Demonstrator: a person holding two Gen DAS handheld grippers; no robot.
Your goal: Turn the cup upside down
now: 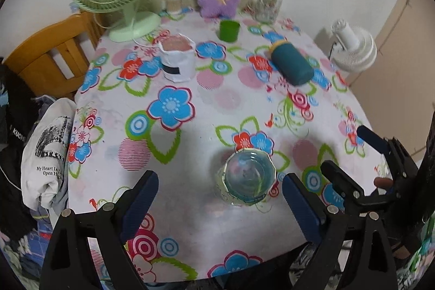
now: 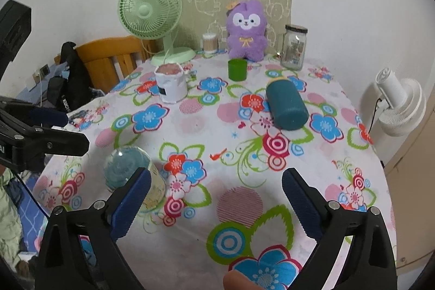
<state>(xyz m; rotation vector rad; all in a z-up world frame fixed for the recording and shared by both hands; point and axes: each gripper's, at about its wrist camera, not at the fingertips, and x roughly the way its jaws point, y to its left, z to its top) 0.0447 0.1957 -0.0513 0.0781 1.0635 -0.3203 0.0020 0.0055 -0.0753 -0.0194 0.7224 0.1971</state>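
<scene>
Cup [image 1: 246, 179]: a clear, colourless glass tumbler with a thick round base, standing on the floral-clothed counter [image 1: 190, 105] near its front edge. In the right wrist view the cup [image 2: 127, 167] shows a closed, domed end uppermost, so it appears mouth-down. The cloth's pattern shows through its wall. It appears empty, and nothing touches it.

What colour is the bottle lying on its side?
The bottle is dark teal, clearest in the right wrist view.
</scene>
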